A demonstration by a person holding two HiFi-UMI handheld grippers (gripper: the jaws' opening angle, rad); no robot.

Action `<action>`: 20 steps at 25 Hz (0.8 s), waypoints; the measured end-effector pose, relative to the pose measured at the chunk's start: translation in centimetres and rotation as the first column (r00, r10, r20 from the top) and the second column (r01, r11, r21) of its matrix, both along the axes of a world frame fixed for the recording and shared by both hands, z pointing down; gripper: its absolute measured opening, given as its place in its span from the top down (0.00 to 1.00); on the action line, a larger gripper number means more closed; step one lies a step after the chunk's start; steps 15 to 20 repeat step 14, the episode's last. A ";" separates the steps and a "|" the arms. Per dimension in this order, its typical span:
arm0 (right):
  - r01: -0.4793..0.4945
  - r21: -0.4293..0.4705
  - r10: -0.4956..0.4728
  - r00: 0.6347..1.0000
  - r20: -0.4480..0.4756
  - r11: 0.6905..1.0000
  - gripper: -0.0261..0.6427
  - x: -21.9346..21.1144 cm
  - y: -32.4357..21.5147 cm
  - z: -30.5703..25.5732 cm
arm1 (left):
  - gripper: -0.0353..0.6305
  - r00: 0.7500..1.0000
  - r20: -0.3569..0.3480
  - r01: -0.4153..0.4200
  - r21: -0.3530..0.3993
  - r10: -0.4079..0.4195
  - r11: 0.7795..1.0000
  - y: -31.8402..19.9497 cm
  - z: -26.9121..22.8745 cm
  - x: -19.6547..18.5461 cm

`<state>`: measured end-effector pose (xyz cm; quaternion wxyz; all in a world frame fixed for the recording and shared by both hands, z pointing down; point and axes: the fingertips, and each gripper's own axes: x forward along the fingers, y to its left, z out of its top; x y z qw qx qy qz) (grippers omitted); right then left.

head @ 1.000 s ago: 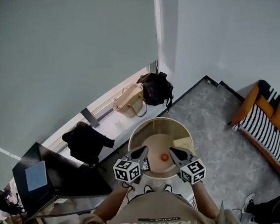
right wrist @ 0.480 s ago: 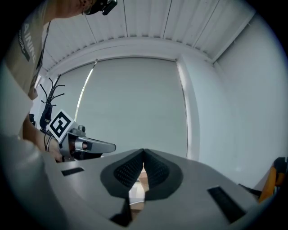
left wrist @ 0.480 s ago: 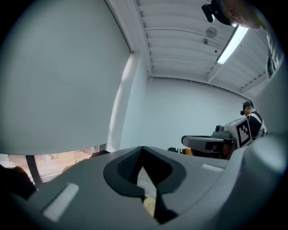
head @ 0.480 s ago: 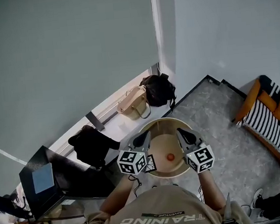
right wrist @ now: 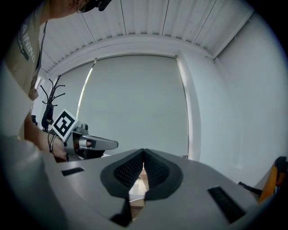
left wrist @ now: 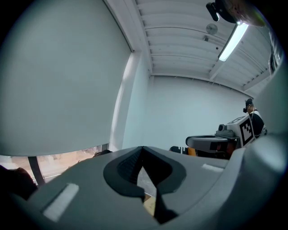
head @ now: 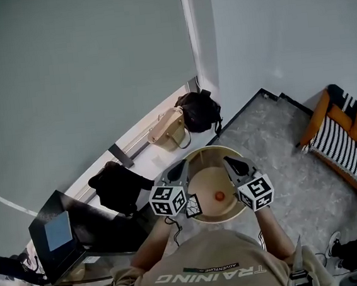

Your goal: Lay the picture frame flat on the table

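Over the round table [head: 208,150], left gripper [head: 182,165] and right gripper [head: 227,161] hover, jaws of both pressed together, nothing between them. Small orange item [head: 219,196] lies on it.

Khaki T-shirt [head: 205,275] with white lettering — grey left gripper [head: 181,165], grey right gripper [head: 228,161]
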<state>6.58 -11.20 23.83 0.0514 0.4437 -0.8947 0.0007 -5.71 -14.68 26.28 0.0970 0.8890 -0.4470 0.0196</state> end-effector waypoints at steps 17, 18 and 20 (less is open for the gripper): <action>0.070 0.005 -0.070 0.997 -0.037 0.998 0.95 -2.2 -2.4 0.4 | 0.94 0.998 0.055 -0.013 0.026 0.012 1.000 -0.4 0.5 1.0; 0.070 0.005 -0.070 0.997 -0.037 0.998 0.95 -2.2 -2.4 0.4 | 0.94 0.998 0.055 -0.013 0.026 0.012 1.000 -0.4 0.5 1.0; 0.070 0.005 -0.070 0.997 -0.037 0.998 0.95 -2.2 -2.4 0.4 | 0.94 0.998 0.055 -0.013 0.026 0.012 1.000 -0.4 0.5 1.0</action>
